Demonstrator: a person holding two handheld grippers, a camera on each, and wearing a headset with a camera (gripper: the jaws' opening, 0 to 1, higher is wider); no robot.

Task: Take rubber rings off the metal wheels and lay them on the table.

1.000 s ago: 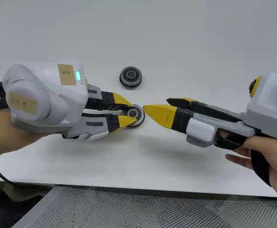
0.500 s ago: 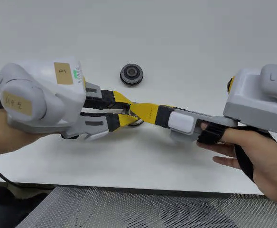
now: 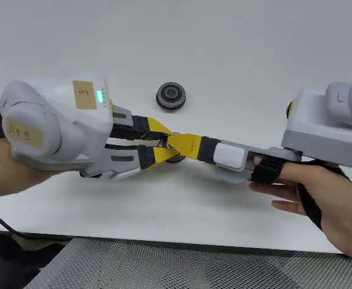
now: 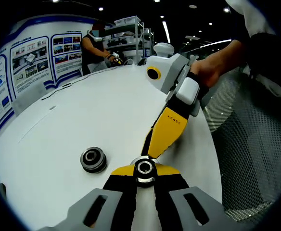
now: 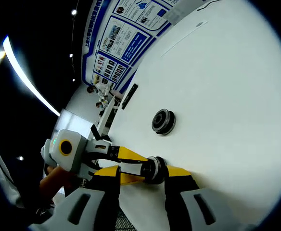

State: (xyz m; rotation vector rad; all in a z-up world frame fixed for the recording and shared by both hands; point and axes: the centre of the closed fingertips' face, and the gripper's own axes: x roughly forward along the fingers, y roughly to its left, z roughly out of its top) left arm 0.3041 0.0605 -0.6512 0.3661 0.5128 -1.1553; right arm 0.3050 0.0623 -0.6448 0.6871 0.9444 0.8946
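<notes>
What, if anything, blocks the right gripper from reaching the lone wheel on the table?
Probably nothing: the lone wheel sits on bare table. The right gripper, straddling the held wheel in the left gripper, must back off first.

We find the table (image 3: 254, 54) smooth, matt white. The held wheel (image 4: 145, 170) and the free wheel (image 3: 171, 96) show bright metal hubs in dull black rings, apparently rubber. The left gripper (image 3: 167, 144) has a satin white plastic shell.

A metal wheel (image 5: 155, 169) is pinched between the jaws of the right gripper (image 5: 151, 172) and gripped by the left gripper (image 5: 141, 164); a second wheel (image 5: 163, 121) lies nearby on the counter (image 5: 227, 96).
</notes>
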